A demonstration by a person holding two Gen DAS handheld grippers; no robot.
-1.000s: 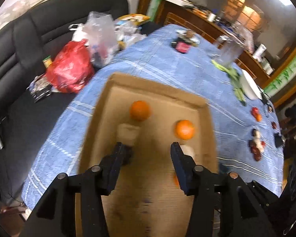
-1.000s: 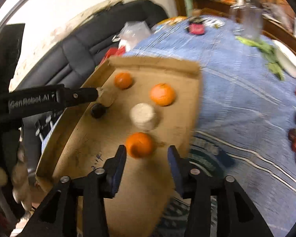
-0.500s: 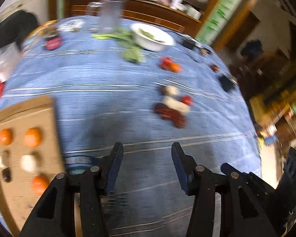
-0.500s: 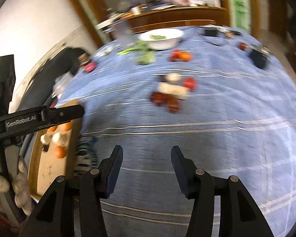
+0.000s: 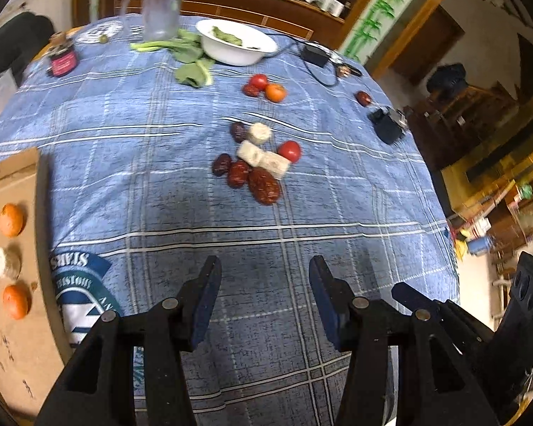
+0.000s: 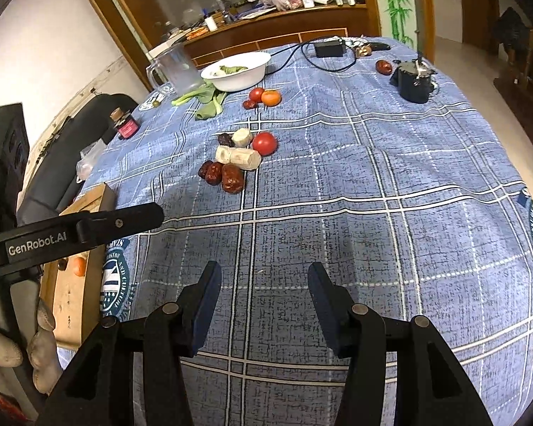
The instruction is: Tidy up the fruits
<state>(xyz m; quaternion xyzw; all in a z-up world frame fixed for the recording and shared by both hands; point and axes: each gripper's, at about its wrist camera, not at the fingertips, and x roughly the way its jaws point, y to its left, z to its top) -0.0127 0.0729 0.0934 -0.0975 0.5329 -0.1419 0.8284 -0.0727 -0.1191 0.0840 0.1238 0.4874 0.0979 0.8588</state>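
I hold both grippers, left gripper (image 5: 264, 277) and right gripper (image 6: 261, 280), released and empty over the blue desk (image 6: 373, 177). The fruit cluster (image 5: 256, 163) lies well ahead; the cardboard tray (image 5: 14, 319) sits left. Next: reach forward, grasp one fruit.

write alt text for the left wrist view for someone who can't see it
The open, empty left gripper hangs over a blue plaid tablecloth. Ahead lies a cluster of red dates, pale cylinders and a red tomato. A cardboard tray at the left edge holds oranges; a white bowl sits far back.
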